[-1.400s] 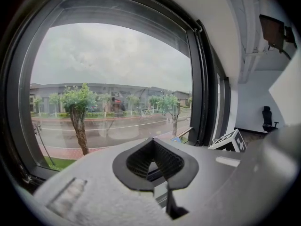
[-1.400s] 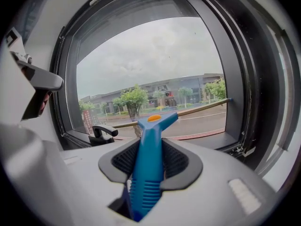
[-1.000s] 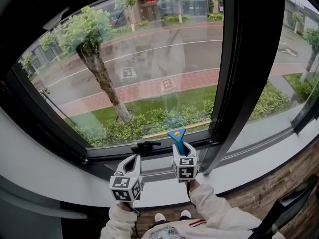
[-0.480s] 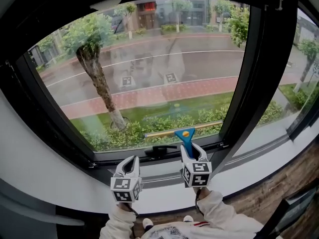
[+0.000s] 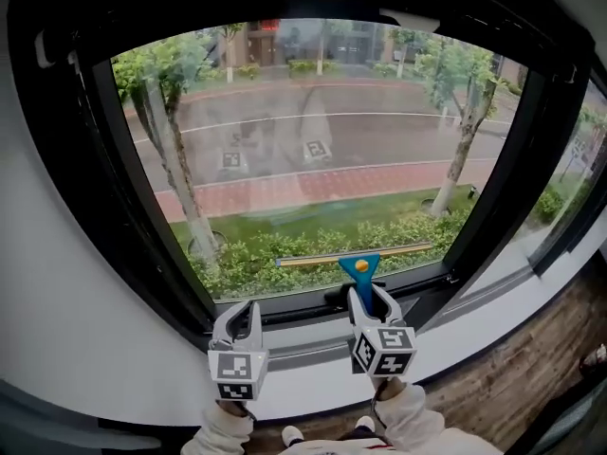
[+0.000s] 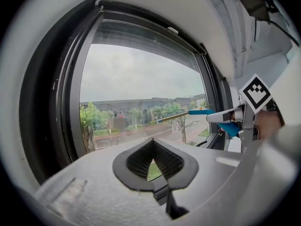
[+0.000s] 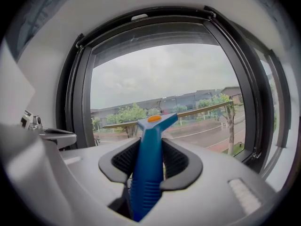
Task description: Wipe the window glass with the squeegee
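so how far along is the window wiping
Done: the right gripper is shut on the blue handle of the squeegee. In hand: its blade looks to rest on the window glass low down, just above the bottom frame. Left: no wiped band or streaks show, so coverage can't be judged; most of the pane lies above the blade. The left gripper is shut and empty.

The window glass (image 5: 313, 159) lies free above the squeegee (image 5: 358, 265) blade, with nothing before the pane up to the top rail. The black frame (image 5: 128, 216) bounds it left, right and below. On the bottom rail, just left of the right gripper (image 5: 368, 298), sits what may be a window handle (image 5: 332, 298) — partly hidden. The left gripper (image 5: 242, 311) hangs over the white sill (image 5: 133, 349) — clear of the glass.
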Demonstrator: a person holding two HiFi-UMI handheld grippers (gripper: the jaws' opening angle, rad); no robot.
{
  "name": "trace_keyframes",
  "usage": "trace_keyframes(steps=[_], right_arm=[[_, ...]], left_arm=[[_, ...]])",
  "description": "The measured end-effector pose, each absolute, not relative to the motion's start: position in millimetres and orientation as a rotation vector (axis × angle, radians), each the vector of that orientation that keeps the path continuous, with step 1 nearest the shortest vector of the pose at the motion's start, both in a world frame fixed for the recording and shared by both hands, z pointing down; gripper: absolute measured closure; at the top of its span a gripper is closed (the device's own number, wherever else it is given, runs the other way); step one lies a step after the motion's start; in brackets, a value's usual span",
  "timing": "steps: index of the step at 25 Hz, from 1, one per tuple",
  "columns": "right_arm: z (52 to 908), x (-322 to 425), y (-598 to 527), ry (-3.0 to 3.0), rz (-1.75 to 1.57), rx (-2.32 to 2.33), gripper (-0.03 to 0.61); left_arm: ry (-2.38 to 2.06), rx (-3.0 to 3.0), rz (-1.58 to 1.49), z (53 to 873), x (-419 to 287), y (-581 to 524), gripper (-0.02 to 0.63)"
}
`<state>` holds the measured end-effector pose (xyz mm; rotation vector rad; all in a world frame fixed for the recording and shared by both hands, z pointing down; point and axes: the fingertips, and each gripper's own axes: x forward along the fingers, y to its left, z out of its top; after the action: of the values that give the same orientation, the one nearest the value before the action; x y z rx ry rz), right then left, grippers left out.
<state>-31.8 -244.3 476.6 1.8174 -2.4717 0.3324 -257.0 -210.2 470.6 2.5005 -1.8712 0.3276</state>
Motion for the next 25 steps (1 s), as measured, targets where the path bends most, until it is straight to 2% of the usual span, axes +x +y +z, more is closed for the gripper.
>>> trace_keyframes(steps=[10,25], right_arm=[[428,-80,-250,-2.517,0.282,1.812,0.437],[159,-133,-298,-2.879,-0.099,1.792,0.437]], left_arm=[[-1.861,2.502,0.248,458,-288,-222,0.614],[-1.904,2.530,0.184,348,-299,-251,0.614]])
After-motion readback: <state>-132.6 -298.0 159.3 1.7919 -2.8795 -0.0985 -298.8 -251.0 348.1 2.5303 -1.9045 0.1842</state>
